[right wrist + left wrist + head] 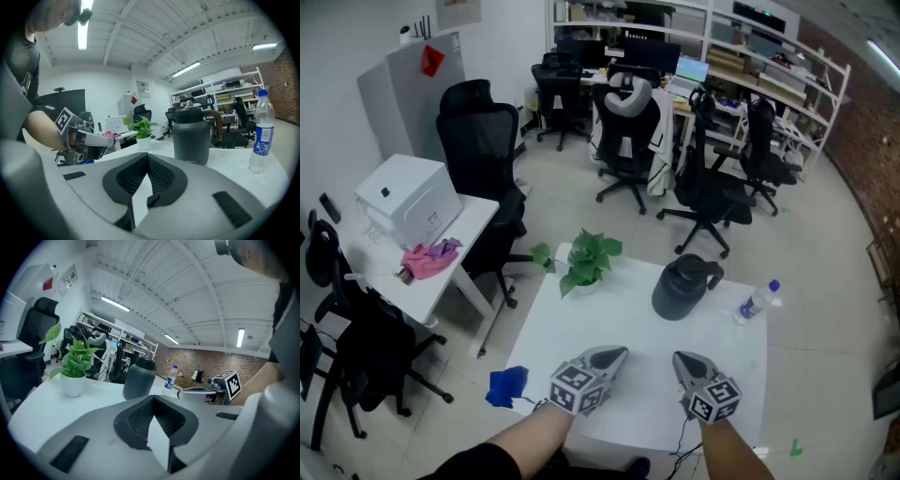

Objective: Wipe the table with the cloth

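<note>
A blue cloth [507,385] shows just past the near left corner of the white table [628,323], left of my left gripper; what it rests on I cannot tell. My left gripper [617,353] hovers over the table's near edge, jaws shut with nothing between them [153,398]. Beside it, my right gripper [682,358] is likewise shut and empty [148,155]. Both point toward the table's far side. A sliver of the blue cloth [86,161] shows under the left gripper [86,138] in the right gripper view. The right gripper [206,391] appears in the left gripper view.
On the table stand a potted plant [586,262], a black jug [684,286] and a water bottle [757,302]. A side table [441,281] at left carries a white box [408,199] and a pink cloth [431,258]. Office chairs [483,164] stand around.
</note>
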A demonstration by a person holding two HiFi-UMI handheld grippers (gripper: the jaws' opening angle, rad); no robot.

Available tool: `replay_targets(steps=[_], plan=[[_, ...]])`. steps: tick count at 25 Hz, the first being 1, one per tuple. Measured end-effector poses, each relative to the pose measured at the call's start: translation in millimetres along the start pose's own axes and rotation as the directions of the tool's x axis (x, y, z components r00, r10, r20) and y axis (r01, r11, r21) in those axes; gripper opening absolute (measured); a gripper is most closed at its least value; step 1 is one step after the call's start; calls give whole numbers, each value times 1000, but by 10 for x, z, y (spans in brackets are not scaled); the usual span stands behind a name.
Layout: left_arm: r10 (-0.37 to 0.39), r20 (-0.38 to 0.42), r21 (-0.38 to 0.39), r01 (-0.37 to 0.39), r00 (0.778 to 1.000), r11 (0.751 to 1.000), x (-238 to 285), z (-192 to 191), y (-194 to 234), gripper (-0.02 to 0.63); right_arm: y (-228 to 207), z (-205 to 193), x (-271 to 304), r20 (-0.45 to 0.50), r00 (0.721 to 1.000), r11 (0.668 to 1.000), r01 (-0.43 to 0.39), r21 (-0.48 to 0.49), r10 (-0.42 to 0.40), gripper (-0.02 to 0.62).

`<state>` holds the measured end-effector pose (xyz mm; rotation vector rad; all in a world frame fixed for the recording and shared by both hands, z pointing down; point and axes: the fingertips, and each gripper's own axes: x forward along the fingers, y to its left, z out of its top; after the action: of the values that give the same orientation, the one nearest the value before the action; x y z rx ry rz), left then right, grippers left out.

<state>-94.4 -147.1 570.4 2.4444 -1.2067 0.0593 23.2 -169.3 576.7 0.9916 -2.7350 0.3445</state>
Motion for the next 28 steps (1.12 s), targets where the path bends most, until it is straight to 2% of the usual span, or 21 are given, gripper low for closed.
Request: replay_targets(steps=[7,10,14,19,22,24,26,28], plan=[[57,15,19,-58,998,998,-312,105,167,1,374,118,202,20,998,998,-61,-5,61,12],[121,40,-1,-121,992,993,-644,120,364,2,667,141,368,25,992,992,-124,-20,124,12],[229,43,-20,-228,972,973,-1275,26,703,2,1122,151,629,17,977,977,-213,-31,213,12],[380,-17,18,-379,925,925,-2059,-348,1123,2,1632,40,973,-22,951,949,-311,-49,310,12],[463,-74,98,-456,883,885,-2431,-607,1298,2,1868,-15,1123,-37,933,931,-360,-52,358,12],[499,-133,155,-480,856,864,-2590,-785,1394,2,1981,-24,1208,-45,923,921,-384,-59,382,12],[511,-201,195,-478,836,857,-2670,-969,1473,25,2058,-40,1285,-53,917,915,-399,-64,396,12],[507,-266,192,-470,820,862,-2710,-1143,1537,100,2125,-59,1333,-63,913,911,-406,-66,402,12]])
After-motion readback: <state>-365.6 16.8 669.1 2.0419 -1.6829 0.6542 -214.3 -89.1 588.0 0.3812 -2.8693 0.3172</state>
